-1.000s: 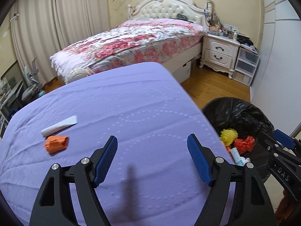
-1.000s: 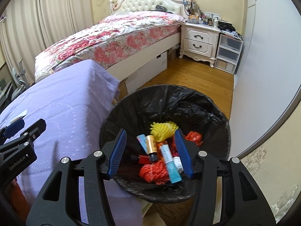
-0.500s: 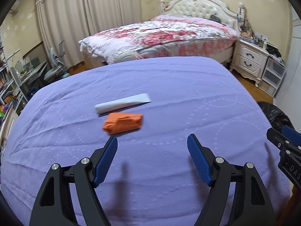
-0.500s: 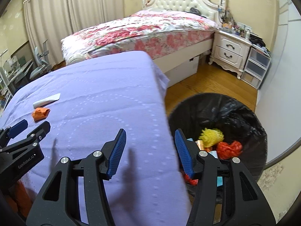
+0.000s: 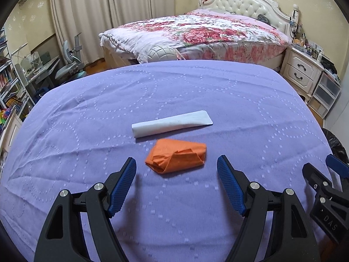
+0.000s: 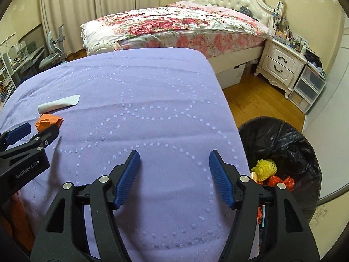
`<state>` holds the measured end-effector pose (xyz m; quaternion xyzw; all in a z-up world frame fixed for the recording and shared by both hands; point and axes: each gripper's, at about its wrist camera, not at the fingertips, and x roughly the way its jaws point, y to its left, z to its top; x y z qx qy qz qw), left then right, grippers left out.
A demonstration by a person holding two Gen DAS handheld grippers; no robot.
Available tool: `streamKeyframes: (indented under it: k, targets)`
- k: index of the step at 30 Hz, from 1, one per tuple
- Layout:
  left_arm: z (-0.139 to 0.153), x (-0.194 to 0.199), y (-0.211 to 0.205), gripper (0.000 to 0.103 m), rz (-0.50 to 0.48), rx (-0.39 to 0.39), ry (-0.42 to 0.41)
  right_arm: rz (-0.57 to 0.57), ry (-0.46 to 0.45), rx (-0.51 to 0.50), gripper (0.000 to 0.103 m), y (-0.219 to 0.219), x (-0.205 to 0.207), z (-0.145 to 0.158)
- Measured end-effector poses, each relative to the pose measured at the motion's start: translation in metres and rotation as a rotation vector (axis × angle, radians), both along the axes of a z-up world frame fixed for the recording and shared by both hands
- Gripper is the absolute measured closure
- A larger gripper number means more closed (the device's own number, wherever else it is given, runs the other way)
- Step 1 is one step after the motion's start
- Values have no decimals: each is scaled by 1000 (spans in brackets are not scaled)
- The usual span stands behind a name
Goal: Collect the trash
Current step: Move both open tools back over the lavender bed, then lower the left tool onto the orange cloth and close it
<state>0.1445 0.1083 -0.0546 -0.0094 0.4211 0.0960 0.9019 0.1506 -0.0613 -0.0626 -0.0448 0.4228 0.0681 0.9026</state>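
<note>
A crumpled orange wrapper [image 5: 177, 157] lies on the purple tablecloth [image 5: 87, 131], and a white flattened tube [image 5: 172, 124] lies just behind it. My left gripper [image 5: 176, 172] stands open right in front of the orange wrapper, with nothing between its fingers. In the right wrist view the same wrapper [image 6: 48, 121] and tube [image 6: 59, 104] sit at the far left, partly behind the left gripper [image 6: 28, 134]. My right gripper [image 6: 173, 170] hangs over bare cloth near the table's right edge; its jaws are opening and hold nothing. The black-lined trash bin [image 6: 283, 148] stands at the right with several pieces inside.
A flowered bed [image 5: 196, 32] stands behind the table, with a white nightstand [image 6: 281, 65] and plastic drawers [image 6: 309, 87] to its right. A desk and chair [image 5: 54, 65] fill the left side. Wooden floor [image 6: 257, 96] lies between table, bed and bin.
Both grippers have swung left, away from the bin and over the table. The orange wrapper and white tube now lie close before the left gripper. The right gripper's jaws have widened.
</note>
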Motion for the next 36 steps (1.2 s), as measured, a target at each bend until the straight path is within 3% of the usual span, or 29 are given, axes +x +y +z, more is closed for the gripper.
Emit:
streamKeyframes:
  k: [6, 8, 9, 20, 36]
  targets:
    - [-4, 13, 7, 29, -14, -40, 37, 7, 4, -7, 37, 6, 3, 0]
    - [-5, 13, 11, 34, -10, -65, 40, 7, 3, -7, 37, 6, 3, 0]
    - [-4, 12, 12, 42, -11, -62, 33, 8, 3, -8, 37, 6, 5, 1]
    - [1, -11, 18, 44, -28, -65, -4, 23, -6, -13, 37, 16, 2, 2]
    - [0, -59, 127, 44, 145, -39, -1, 148, 6, 2, 37, 90, 6, 3]
